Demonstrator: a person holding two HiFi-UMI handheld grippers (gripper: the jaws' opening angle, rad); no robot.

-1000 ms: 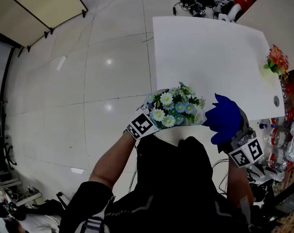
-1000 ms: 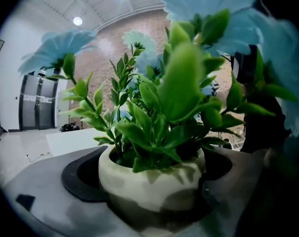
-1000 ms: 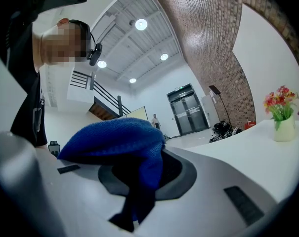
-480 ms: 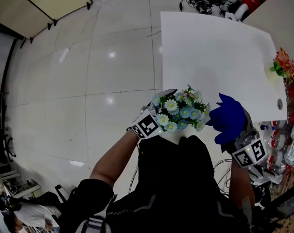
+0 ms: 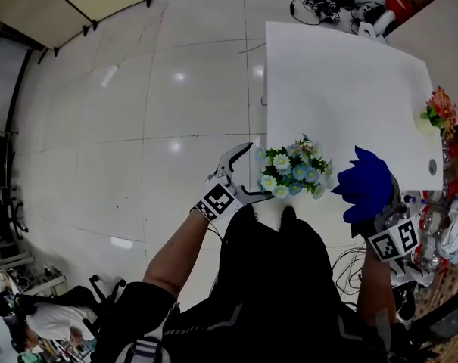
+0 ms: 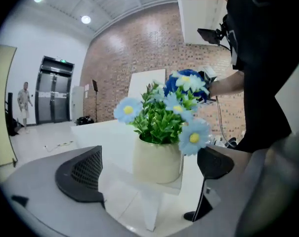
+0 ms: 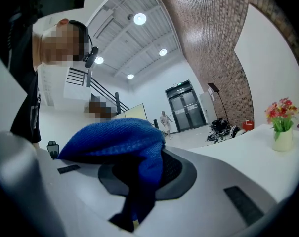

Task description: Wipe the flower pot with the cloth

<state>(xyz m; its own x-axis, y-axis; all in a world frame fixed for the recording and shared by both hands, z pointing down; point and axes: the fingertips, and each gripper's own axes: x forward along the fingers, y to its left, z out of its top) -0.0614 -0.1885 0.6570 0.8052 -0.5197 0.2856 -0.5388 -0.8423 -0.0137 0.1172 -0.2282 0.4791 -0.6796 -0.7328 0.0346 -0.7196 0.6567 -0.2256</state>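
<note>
Jaws of left gripper just opened wider, flower pot ahead untouched; right gripper clenches cloth, hiding jaws.

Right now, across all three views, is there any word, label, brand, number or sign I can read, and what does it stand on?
No text can be read in any view.
Left marker cube: black-and-white square pattern only, no letters or digits.
Right marker cube: the same kind of pattern, no letters or digits.
Green sign above the lift doors: too small to read.
</note>
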